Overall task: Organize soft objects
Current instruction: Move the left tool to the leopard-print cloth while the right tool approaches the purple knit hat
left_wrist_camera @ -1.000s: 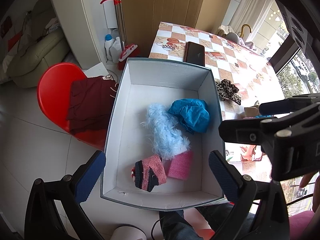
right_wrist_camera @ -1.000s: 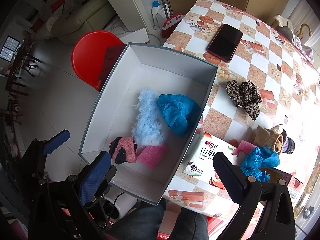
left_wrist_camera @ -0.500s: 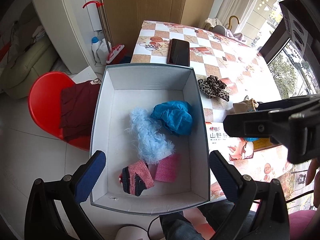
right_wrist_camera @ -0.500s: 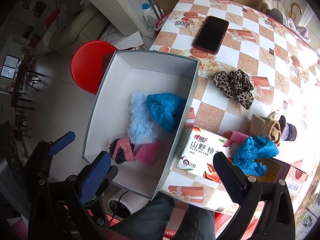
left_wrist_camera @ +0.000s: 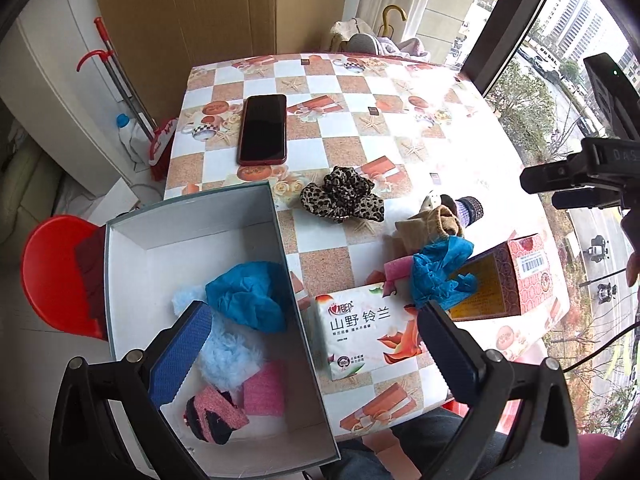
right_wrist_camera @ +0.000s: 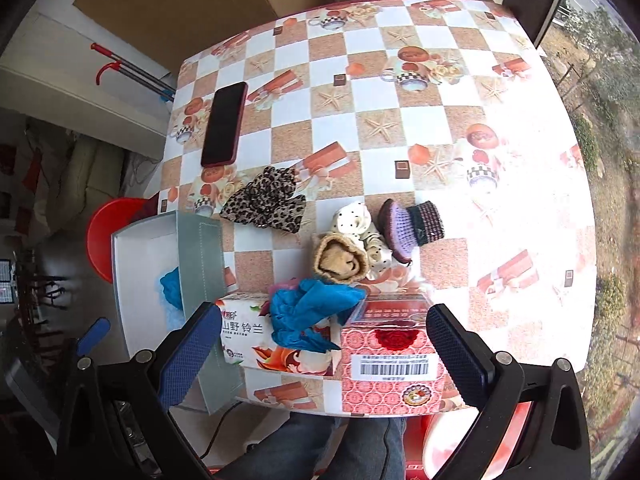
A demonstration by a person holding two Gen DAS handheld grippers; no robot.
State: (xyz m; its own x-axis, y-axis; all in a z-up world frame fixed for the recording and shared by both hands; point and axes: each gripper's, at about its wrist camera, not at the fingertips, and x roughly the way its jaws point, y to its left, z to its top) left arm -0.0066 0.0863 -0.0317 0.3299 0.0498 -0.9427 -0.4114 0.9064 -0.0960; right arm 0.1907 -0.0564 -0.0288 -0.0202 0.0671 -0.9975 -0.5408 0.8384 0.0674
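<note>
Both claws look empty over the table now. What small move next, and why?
Probably lower the open right claw onto the blue crumpled cloth: it lies nearest, draped over the tissue pack, still outside the white box holding the sorted items.

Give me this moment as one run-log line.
left gripper: open, empty, above box edge | right gripper: open, empty, over blue cloth | box: holds four soft items | leopard scrunchie: on table
</note>
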